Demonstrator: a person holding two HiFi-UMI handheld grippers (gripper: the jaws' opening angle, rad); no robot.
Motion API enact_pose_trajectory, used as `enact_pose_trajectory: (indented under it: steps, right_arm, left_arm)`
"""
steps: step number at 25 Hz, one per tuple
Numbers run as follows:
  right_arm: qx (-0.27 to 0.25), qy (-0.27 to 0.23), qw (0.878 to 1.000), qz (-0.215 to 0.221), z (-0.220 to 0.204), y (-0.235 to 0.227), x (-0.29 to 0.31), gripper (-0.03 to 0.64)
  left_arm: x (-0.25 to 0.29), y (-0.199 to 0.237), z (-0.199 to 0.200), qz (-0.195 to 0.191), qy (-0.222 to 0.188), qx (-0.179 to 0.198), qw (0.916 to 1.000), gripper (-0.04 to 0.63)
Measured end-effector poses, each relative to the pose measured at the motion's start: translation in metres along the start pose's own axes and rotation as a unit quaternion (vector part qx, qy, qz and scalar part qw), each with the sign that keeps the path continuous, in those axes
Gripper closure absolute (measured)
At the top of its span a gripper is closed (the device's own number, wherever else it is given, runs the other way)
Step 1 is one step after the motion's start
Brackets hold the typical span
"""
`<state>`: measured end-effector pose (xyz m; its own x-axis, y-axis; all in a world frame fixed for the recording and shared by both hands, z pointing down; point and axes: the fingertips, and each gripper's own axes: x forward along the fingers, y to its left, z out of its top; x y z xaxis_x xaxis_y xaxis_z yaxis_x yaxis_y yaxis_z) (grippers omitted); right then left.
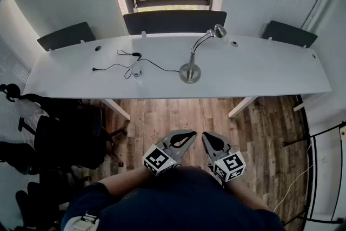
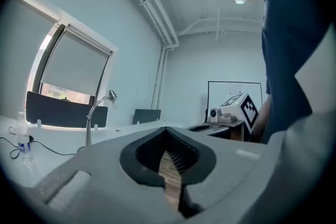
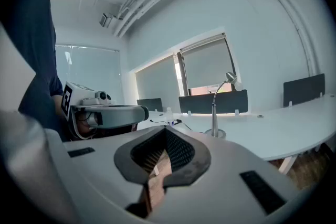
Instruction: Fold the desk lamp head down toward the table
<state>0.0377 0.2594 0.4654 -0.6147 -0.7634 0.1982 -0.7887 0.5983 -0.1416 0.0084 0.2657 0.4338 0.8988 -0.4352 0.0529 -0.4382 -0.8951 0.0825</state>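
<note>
The lamp stands near the middle of the tabletop, its round base close to the near edge. The stem is the long axis and runs straight up. The neck then curves over to the right and toward the far edge in the head view. The head sits at the end of that curve, high above the surface, and seems to aim right and slightly down, so it is not yet folded.

Both of my tools are a long way from it. The left gripper and right gripper hang side by side close to my body over the wooden floor. Each has its jaws pressed together on nothing.

I still have to make the approach. I would spread the jaws on the way in and plant one gripper on the base so the lamp cannot tip or slide. With the other I would pinch the neck just behind the head and bend it down slowly along its own curve.

A bottle and a loose cable lie to the left of the base. I judge coming in from the right keeps me clear of them.
</note>
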Motion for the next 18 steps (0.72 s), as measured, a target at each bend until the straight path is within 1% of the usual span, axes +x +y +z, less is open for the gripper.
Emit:
enact_pose_trajectory:
  steps: [10,18]
  right_arm:
    - [-0.004,-0.002,1.0,0.007,0.002,-0.001,-0.002,0.608]
    - [-0.005,-0.009,1.0,0.015,0.006,-0.014,-0.01,0.607]
  left_arm:
    - [0.005,-0.002,0.001,0.001,0.004,0.002,1.0,0.589]
    - [0.02,-0.008,0.007,0.012,0.001,0.008,0.9999,0.589]
